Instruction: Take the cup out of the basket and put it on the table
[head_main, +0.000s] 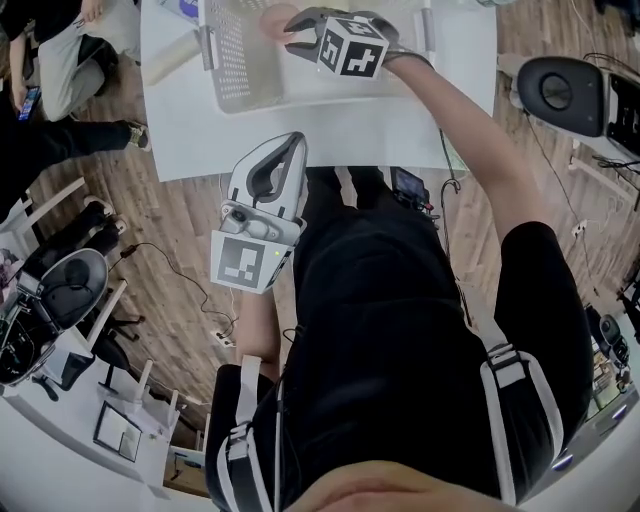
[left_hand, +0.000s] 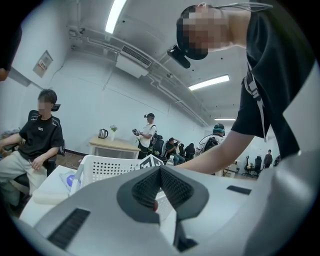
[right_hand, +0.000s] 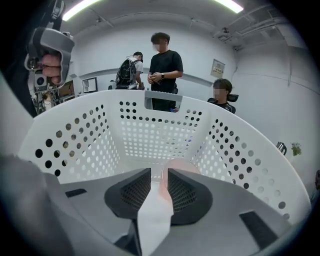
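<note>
A white perforated basket (head_main: 235, 70) stands on the white table (head_main: 200, 130). My right gripper (head_main: 296, 38) reaches down into the basket, next to a pink cup (head_main: 277, 20). In the right gripper view the basket (right_hand: 150, 135) walls surround the gripper (right_hand: 159, 176). Its jaws stand apart, and the pink cup (right_hand: 181, 167) lies on the basket floor just past them, partly in the gap; the pads do not press on it. My left gripper (head_main: 283, 150) hovers at the table's near edge. Its jaws (left_hand: 160, 170) meet at the tips, holding nothing.
A rolled pale item (head_main: 175, 55) lies on the table left of the basket, and a blue-printed packet (left_hand: 67, 180) lies beside the basket. A person sits at the far left (head_main: 60, 60). A black round device (head_main: 560, 90) stands to the right. Cables cross the wooden floor (head_main: 180, 270).
</note>
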